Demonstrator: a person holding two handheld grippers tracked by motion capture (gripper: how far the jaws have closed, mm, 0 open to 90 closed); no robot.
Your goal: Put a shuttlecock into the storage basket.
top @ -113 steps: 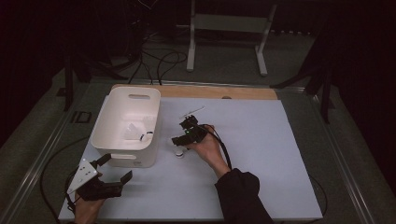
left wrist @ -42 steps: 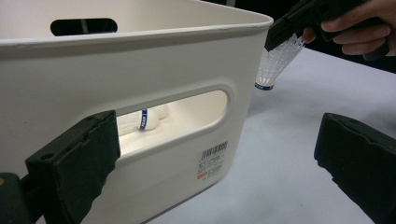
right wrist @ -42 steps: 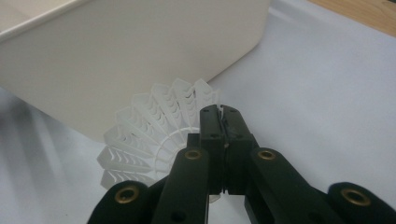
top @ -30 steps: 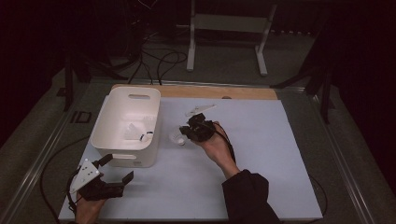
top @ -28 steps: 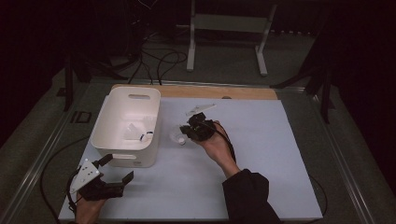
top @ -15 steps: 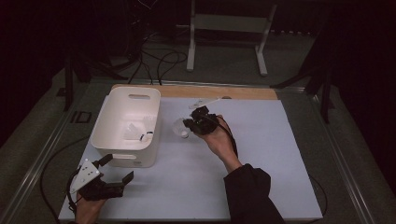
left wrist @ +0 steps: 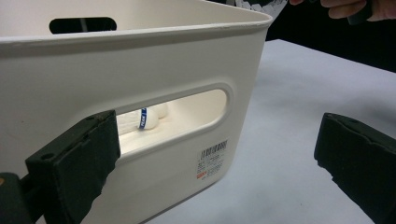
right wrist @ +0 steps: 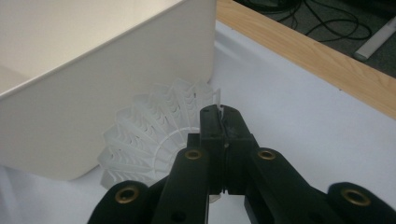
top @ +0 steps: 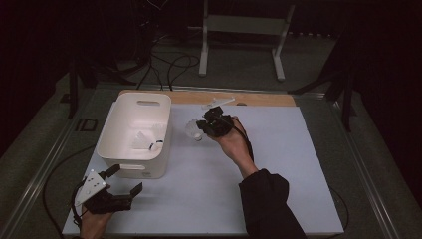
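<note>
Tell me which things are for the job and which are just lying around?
For the job:
shuttlecock, pinched in the right gripper
white bin, with another shuttlecock inside

Just lying around:
left gripper, open and idle by the bin
wooden strip along the far table edge
metal stand and cables on the floor

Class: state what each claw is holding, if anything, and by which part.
The right claw pinches a white shuttlecock by its skirt's rim. The left claw is open, holding nothing.
</note>
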